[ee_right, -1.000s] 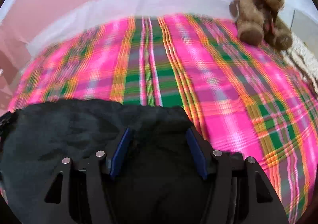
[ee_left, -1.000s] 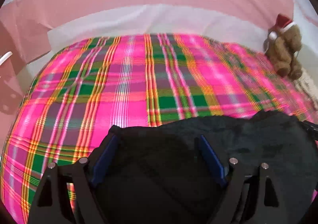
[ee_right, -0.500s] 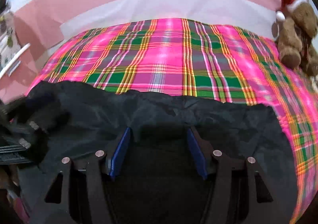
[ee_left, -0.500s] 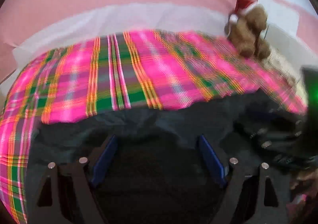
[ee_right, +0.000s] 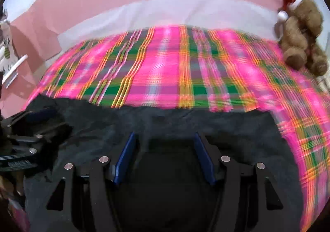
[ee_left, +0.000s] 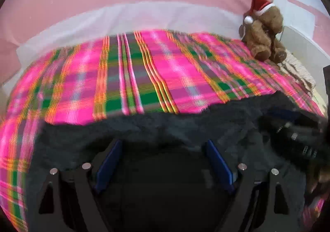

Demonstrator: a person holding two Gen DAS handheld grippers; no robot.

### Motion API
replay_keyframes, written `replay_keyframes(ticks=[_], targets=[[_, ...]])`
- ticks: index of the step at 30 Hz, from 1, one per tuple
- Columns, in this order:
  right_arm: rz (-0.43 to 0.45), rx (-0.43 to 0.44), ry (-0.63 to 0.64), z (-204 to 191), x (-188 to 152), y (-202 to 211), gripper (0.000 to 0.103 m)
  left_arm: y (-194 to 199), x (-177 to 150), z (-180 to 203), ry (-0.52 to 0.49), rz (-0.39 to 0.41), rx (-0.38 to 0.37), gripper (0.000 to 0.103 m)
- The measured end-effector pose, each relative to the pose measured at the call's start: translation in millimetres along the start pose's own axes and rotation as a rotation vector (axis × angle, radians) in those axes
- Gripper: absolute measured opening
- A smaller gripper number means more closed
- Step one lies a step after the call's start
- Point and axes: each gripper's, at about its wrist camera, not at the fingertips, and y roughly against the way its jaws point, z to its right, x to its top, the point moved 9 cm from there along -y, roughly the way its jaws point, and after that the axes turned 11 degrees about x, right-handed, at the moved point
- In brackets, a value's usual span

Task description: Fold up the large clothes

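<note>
A large black garment (ee_left: pixel 144 127) lies spread on the pink and green plaid bed cover (ee_left: pixel 165 71), its far edge running across the left wrist view. My left gripper (ee_left: pixel 163 143) stands open over it, blue pads wide apart, dark cloth under and between them; its tips sink into a fold. In the right wrist view the same garment (ee_right: pixel 226 124) fills the bottom, and my right gripper (ee_right: pixel 165 137) is open on it likewise. Each gripper shows in the other's view: the right gripper (ee_left: pixel 295 139) at the edge, the left gripper (ee_right: pixel 22 145) too.
A brown teddy bear in a red Santa hat (ee_left: pixel 266 32) sits at the bed's far right corner (ee_right: pixel 301 36). A pink wall and a white band run behind the plaid cover (ee_right: pixel 165 67). A pale knitted cloth (ee_left: pixel 299 69) lies beside the bear.
The black garment went from a narrow heap under each gripper to a wide sheet across the bed. Both views swung sideways, and each gripper came into the other's view. Jaws kept their width.
</note>
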Motion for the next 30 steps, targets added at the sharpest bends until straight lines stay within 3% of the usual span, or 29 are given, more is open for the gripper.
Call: replay_keyframes(ticks=[3, 6, 8, 10, 18, 21, 26, 30], targets=[[0.006, -0.075, -0.043, 40, 6, 16, 0.059, 5, 8, -34, -0.014, 0.032, 0.078, 0.086], [-0.066, -0.132, -0.104, 81, -10, 2, 0.059, -18, -3, -69, 0.014, -0.026, 0.149, 0.086], [-0.078, -0.084, -0.172, 95, -23, -11, 0.059, -30, -12, -78, 0.077, -0.048, 0.107, 0.086], [-0.064, -0.092, -0.17, 97, -25, -17, 0.059, -39, -17, -78, 0.12, -0.033, 0.087, 0.086], [-0.064, -0.125, -0.174, 102, -30, -31, 0.059, -56, -21, -74, 0.161, -0.049, 0.049, 0.086], [-0.076, -0.136, -0.181, 100, -25, -17, 0.059, -40, -15, -80, 0.155, -0.064, 0.064, 0.085], [-0.002, -0.129, -0.175, 96, -25, 36, 0.059, 0, -16, -99, 0.177, 0.005, 0.028, 0.085], [-0.011, -0.136, -0.183, 107, -52, 32, 0.059, -22, -38, -106, 0.21, -0.038, 0.022, 0.086]])
